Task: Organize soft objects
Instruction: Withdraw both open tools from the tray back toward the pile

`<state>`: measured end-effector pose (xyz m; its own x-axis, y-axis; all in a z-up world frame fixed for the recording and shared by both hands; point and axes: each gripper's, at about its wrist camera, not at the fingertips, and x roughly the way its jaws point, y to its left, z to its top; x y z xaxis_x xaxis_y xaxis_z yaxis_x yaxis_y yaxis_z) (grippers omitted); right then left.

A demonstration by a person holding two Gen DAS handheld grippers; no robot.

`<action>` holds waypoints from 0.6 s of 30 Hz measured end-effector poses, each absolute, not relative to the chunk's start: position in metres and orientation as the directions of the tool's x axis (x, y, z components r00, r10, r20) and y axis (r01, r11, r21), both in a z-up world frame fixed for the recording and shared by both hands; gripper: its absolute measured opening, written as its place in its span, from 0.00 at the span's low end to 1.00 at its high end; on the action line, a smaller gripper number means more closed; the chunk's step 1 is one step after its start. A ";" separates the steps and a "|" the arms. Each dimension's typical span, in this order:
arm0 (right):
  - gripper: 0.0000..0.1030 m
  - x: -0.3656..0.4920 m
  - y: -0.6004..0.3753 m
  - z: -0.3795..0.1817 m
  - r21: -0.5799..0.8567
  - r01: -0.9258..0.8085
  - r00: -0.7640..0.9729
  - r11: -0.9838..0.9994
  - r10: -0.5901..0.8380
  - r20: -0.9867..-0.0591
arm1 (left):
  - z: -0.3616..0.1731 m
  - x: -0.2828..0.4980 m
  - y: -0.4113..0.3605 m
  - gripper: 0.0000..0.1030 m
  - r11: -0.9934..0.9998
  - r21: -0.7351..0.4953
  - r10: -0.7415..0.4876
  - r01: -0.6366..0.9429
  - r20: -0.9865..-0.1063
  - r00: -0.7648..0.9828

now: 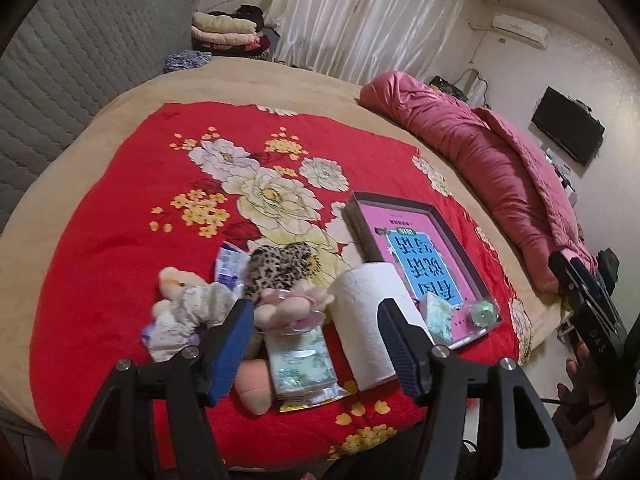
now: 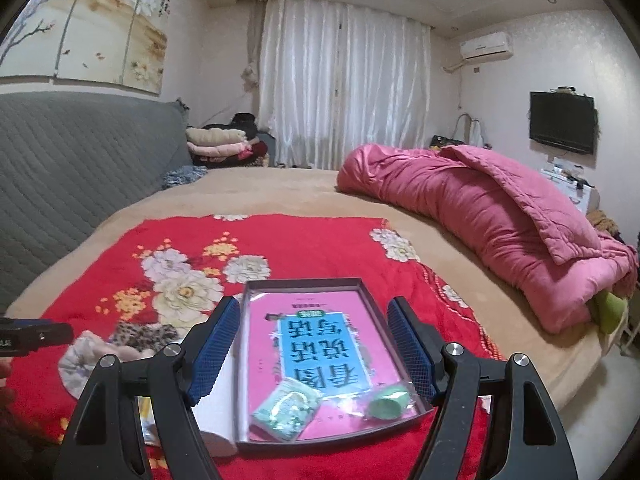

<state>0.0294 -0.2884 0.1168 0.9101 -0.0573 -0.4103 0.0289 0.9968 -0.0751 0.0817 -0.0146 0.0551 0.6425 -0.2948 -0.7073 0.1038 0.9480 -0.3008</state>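
Note:
In the left wrist view my left gripper [image 1: 314, 306] is open above a heap of soft things on the red flowered blanket [image 1: 120, 220]. Under its span lie a white toilet roll [image 1: 360, 312], a green tissue pack [image 1: 300, 364] and a pink plush toy [image 1: 288, 308]; the pads touch none of them. A leopard-print piece [image 1: 276, 268] and a cream plush [image 1: 188, 300] lie to the left. My right gripper [image 2: 313, 308] is open and empty over a dark tray [image 2: 304, 282] holding a pink book [image 2: 320, 340], a small tissue pack [image 2: 286, 408] and a green bagged item [image 2: 390, 402].
A rolled pink quilt [image 2: 480, 220] lies along the bed's right side. The grey padded headboard [image 2: 80, 152] stands on the left, with folded clothes [image 2: 220, 140] stacked behind the bed. A hand [image 1: 580, 380] holds the right gripper at the bed's right edge.

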 end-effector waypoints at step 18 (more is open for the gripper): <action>0.75 0.005 -0.223 0.131 -0.096 -0.125 0.910 0.988 0.076 -0.408 | 0.074 0.056 0.070 0.63 0.937 -0.347 -0.215 -0.038 -0.661 0.719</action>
<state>0.0051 -0.2231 0.1306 0.9098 0.0757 -0.4081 -0.1250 0.9875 -0.0956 0.0557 0.0704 0.0737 0.7187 -0.2153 -0.6612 -0.0385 0.9371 -0.3470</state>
